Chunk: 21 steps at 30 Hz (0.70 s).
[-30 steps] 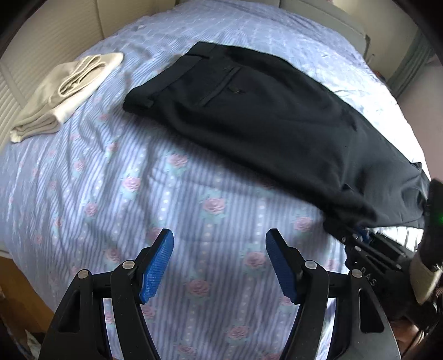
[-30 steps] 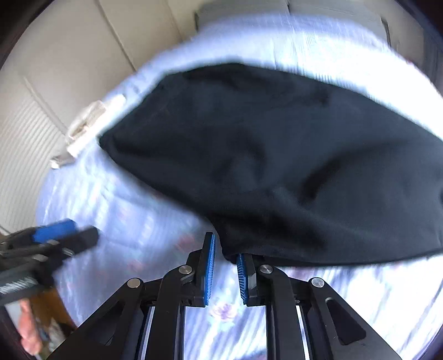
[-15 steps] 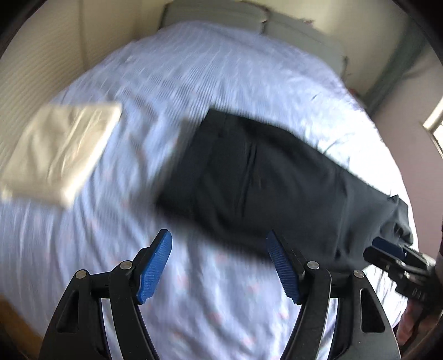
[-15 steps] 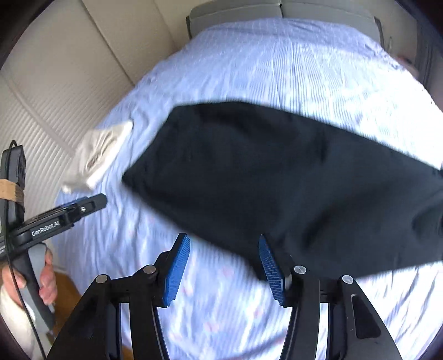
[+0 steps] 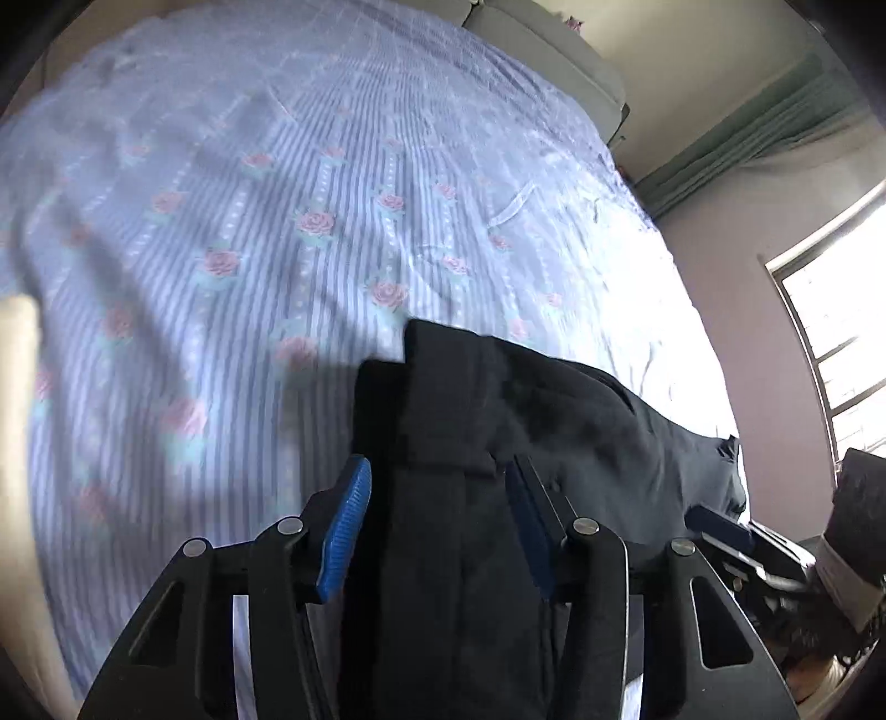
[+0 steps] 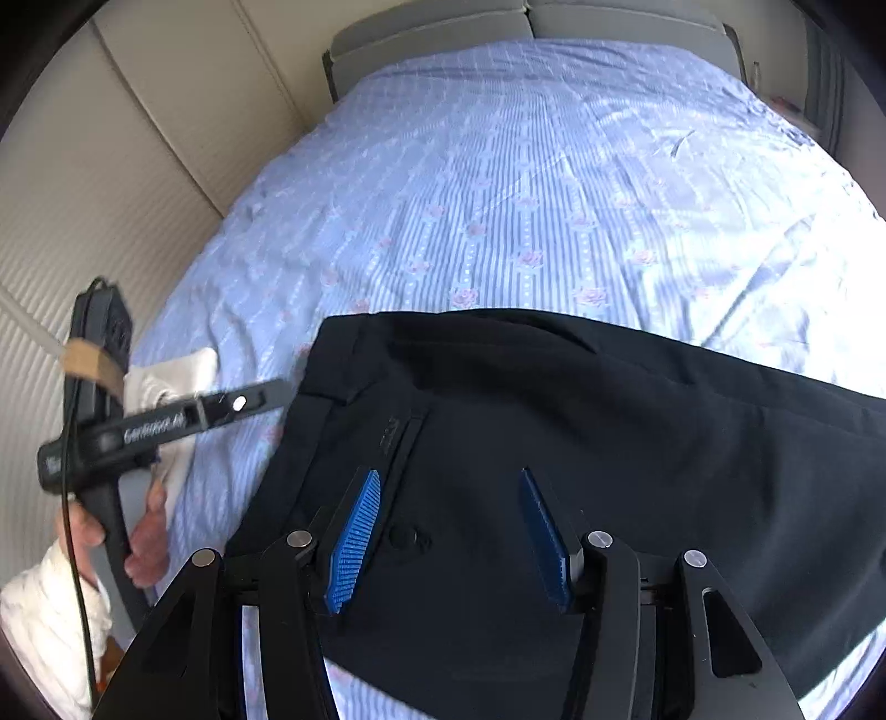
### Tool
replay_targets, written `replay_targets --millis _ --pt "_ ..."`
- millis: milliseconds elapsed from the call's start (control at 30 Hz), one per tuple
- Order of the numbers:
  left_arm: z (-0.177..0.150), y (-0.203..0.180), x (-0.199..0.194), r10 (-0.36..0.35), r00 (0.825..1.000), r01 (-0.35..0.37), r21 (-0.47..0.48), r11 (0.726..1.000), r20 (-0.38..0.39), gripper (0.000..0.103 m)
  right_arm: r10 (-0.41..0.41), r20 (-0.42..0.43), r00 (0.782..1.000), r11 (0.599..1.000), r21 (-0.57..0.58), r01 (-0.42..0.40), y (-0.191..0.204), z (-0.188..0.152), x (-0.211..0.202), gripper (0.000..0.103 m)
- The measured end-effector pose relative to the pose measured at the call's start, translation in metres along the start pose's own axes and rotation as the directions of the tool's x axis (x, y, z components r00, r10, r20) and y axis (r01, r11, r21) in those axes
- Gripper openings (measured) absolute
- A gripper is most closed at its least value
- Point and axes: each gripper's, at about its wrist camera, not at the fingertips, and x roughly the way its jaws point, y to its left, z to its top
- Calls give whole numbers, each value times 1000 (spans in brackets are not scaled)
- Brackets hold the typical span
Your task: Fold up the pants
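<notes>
Black pants (image 6: 581, 421) lie folded lengthwise on the striped floral bedsheet (image 6: 526, 183), waistband to the left with a back pocket and button showing. My right gripper (image 6: 451, 531) is open just above the seat area, touching no cloth that I can tell. In the left wrist view the waistband end of the pants (image 5: 459, 498) sits between the blue pads of my left gripper (image 5: 437, 520), whose jaws stand apart around the cloth. The left gripper also shows in the right wrist view (image 6: 166, 423) at the waistband corner.
A folded cream garment (image 6: 171, 382) lies on the sheet left of the pants, partly behind the left gripper. Grey pillows (image 6: 498, 33) lie at the head of the bed. A panelled wall runs along the left; a window (image 5: 841, 343) is at the right.
My left gripper moved in from the bare sheet to the waistband, which now sits between its pads. My right gripper let go of the pant edge, opened, and moved over the seat.
</notes>
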Motion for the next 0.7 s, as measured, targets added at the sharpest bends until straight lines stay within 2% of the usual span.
replay_targets --millis 67,133,167,233,300,333,367,433,500,600,667,700 --pt "6 5 14 -18 999 18 -9 1000 -28 43 -9 -13 1000 1000 4 10 1 1 8 53" --pt "7 9 24 -56 995 54 -23 998 -79 26 -17 -29 999 1000 1 17 4 3 17 53" --pt "6 9 25 -63 994 61 -23 998 -88 26 -22 -39 999 1000 -2 22 6 4 22 53" --pt "2 9 12 -108 992 108 -4 994 -68 14 -18 -53 998 1000 -6 17 5 7 28 53" --pt "-4 15 -4 -197 979 195 -31 980 -50 13 -10 -56 998 1000 -14 10 8 8 30 53" --pt "-6 16 -6 -207 977 206 -33 978 -49 13 -7 -52 999 1000 -19 6 9 9 30 53" --pt "-6 17 -4 -198 979 196 -34 980 -56 13 -2 -49 999 1000 -24 1 9 9 30 53" --pt "-7 23 15 -168 979 161 -65 985 -119 14 6 -49 999 999 -36 -7 13 10 33 53" --pt "-9 31 27 -134 981 119 -112 987 -140 17 5 -50 999 999 -43 -7 18 12 37 53" --pt "-12 29 14 -98 992 86 -136 987 -85 6 16 -52 999 999 -42 -18 22 15 38 53" --pt "-19 18 -6 -37 998 35 -59 998 -42 6 22 -45 999 998 -52 -25 25 16 35 53" --pt "-20 18 -7 0 999 -2 -43 999 -52 6 23 -41 999 998 -61 -25 27 16 33 53"
